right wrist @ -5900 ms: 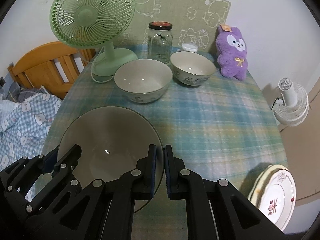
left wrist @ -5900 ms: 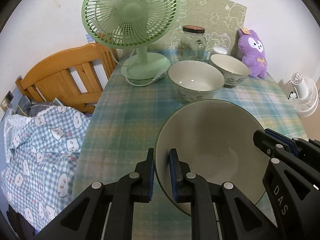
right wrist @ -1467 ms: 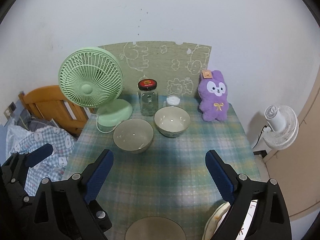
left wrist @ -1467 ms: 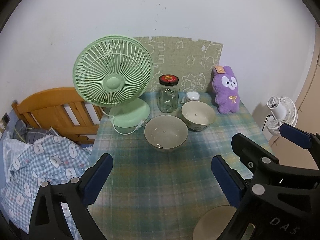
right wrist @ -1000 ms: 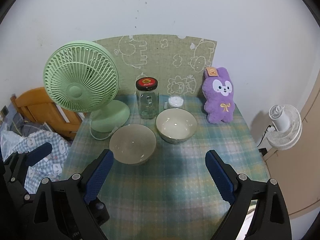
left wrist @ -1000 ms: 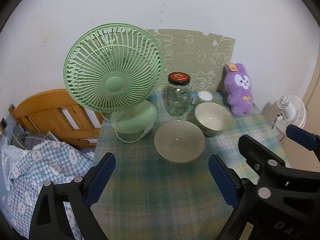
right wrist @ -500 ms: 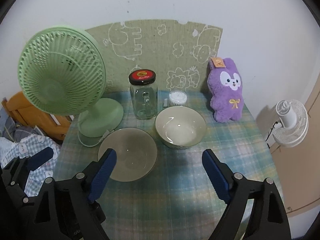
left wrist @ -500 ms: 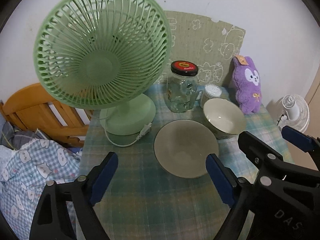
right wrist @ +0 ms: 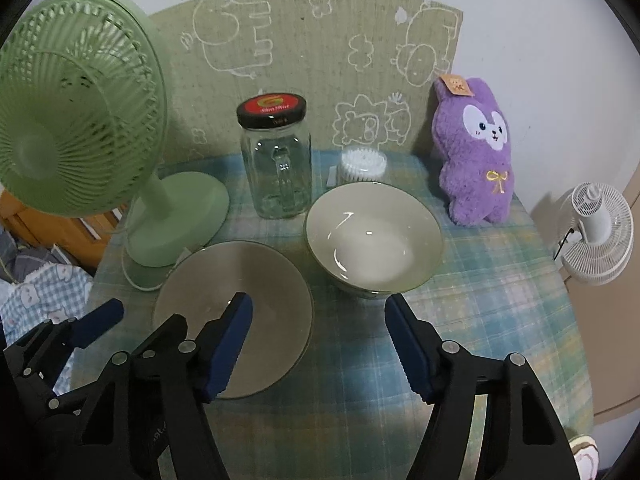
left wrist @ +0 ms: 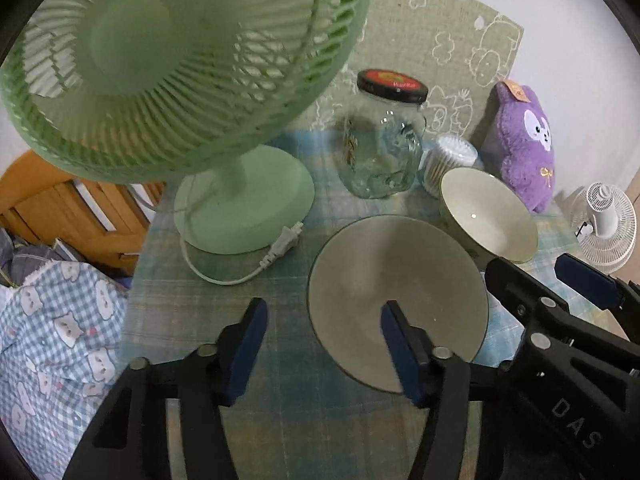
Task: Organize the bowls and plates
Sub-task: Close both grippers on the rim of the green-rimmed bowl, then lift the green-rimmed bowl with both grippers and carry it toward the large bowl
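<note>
The left hand-held gripper [left wrist: 322,332] is wide open and holds nothing. Its black fingers carry blue ribbed pads; the left pad lies outside the near rim of the grey-shaded bowl [left wrist: 396,296], the right pad over the bowl's interior, so the rim sits in the gap. Contact cannot be determined. The right hand-held gripper [right wrist: 320,330] is also wide open and empty; its blue pads have serrated edges. Its left finger overlaps the same bowl, and the table [right wrist: 480,300] lies between its fingers. White letters "DAS" are readable on the black body of the right hand-held gripper as seen from the left wrist view.

The grey-shaded bowl is round, smooth and glazed, directly ahead of the left hand-held gripper. The second bowl [right wrist: 374,246] is cream, glossy, with a dark rim line; it stands ahead of the right hand-held gripper, just beside the first bowl, on its right.

The table carries a blue-green plaid cloth. Beyond the bowls stands a clear glass handled jar [right wrist: 278,172] with a black-and-red lid; the lid print is unreadable. A pale green plastic fan [left wrist: 172,72] with a ribbed grille stands front-left. A purple plush rabbit [right wrist: 476,152] with a paper tag sits far right.
</note>
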A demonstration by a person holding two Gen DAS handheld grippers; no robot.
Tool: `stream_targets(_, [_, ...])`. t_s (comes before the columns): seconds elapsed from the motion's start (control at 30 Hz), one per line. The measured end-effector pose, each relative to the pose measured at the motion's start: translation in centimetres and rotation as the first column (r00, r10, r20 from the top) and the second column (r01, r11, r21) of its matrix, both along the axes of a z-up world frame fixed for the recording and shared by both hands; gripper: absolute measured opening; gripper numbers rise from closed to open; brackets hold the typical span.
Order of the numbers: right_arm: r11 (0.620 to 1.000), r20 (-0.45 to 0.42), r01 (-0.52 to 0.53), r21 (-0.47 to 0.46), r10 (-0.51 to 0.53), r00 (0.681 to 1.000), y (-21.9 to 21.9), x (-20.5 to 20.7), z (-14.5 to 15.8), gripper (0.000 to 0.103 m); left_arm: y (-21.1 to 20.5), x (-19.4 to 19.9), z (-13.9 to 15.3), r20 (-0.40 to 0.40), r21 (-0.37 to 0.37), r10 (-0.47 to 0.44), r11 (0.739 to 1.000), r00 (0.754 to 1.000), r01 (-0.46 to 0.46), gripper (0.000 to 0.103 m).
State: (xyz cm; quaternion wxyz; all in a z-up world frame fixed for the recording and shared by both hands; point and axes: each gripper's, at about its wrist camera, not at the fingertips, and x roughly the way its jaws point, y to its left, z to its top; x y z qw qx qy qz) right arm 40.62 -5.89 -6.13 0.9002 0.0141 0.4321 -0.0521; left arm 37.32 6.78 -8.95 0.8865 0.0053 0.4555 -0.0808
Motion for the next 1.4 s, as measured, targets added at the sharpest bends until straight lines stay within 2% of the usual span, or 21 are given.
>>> stream_targets(0.03, [1.000,-0.005,-0.003,-0.002,0.003,1.000,0.0,0.2,-0.2,0.063,-0.1,0.3,-0.2,-0.009,-0.003,-0.003,1.000,1.000,0.003,0.053])
stream_targets(0.17, [1.000,-0.031,-0.002,0.004,0.002,1.000,0.0,1.1,-1.4,0.059,-0.2,1.0,-1.2,-0.028,-0.001,-0.008,1.000,1.000,0.008,0.046])
stream_targets(0.27, [1.000,-0.050,0.002,0.013,-0.001,0.999,-0.1,1.7,-2.2,0.048,-0.3,1.5,-1.8,-0.030,0.004,-0.008,1.000,1.000,0.008,0.041])
stream_targets(0.3, [1.000,-0.059,0.002,0.007,-0.002,0.998,-0.1,1.9,-2.6,0.046,-0.1,1.7,-1.9,-0.033,-0.011,-0.010,1.000,0.999,0.009,0.039])
stream_targets(0.37, [1.000,-0.083,-0.011,-0.008,0.010,0.996,0.1,2.3,-3.3,0.040,0.7,2.1,-1.9,-0.034,-0.114,-0.018,0.993,0.999,0.014,0.037])
stream_targets(0.43, [1.000,-0.102,-0.016,0.008,0.017,0.995,0.0,2.6,-3.9,0.037,1.2,2.4,-1.9,-0.035,-0.173,0.009,0.985,0.999,-0.015,0.037])
stream_targets(0.5, [1.000,-0.109,-0.003,0.024,0.006,0.994,-0.2,2.8,-4.3,0.037,1.0,2.7,-2.0,-0.042,-0.152,0.012,0.988,0.999,-0.018,0.037])
stream_targets(0.57, [1.000,-0.110,-0.004,0.024,0.006,0.994,-0.1,2.9,-4.4,0.037,0.5,2.9,-2.2,-0.033,-0.084,-0.009,0.996,0.999,0.006,0.037])
stream_targets(0.63, [1.000,-0.111,-0.011,0.022,0.013,0.994,0.0,3.1,-4.5,0.037,0.0,3.0,-2.4,-0.026,-0.046,-0.024,0.999,0.999,0.023,0.037])
stream_targets(0.67, [1.000,-0.111,-0.014,0.019,0.016,0.994,0.0,3.2,-4.6,0.037,0.0,3.0,-2.5,-0.029,-0.043,-0.027,0.999,0.999,0.025,0.037])
stream_targets(0.77, [1.000,-0.119,-0.008,0.018,0.010,0.993,0.0,3.6,-4.9,0.026,-0.1,3.5,-3.0,-0.043,-0.038,-0.027,0.999,0.999,0.026,0.033])
stream_targets(0.9, [0.999,-0.122,-0.010,0.035,0.014,0.992,-0.1,3.9,-5.1,0.022,-0.3,3.9,-3.3,-0.053,-0.017,-0.033,0.999,0.998,0.032,0.027])
stream_targets(0.97, [0.999,-0.122,-0.018,0.047,0.024,0.992,-0.1,3.9,-5.1,0.016,0.0,3.9,-3.4,-0.055,-0.059,-0.060,0.997,0.997,0.057,0.026])
stream_targets(1.03, [0.999,-0.122,-0.020,0.037,0.024,0.992,0.2,3.9,-5.1,0.015,0.3,4.0,-3.3,-0.059,-0.086,-0.051,0.995,0.997,0.045,0.023])
stream_targets(1.2, [1.000,-0.126,-0.019,0.023,0.022,0.992,0.4,3.9,-5.1,0.015,0.1,4.1,-3.2,-0.049,-0.016,-0.035,0.999,0.998,0.034,0.012])
stream_targets(1.4, [0.999,-0.141,-0.029,0.030,0.033,0.989,0.2,3.9,-5.0,0.015,-0.1,4.3,-3.1,-0.058,0.010,-0.028,1.000,0.998,0.028,0.012])
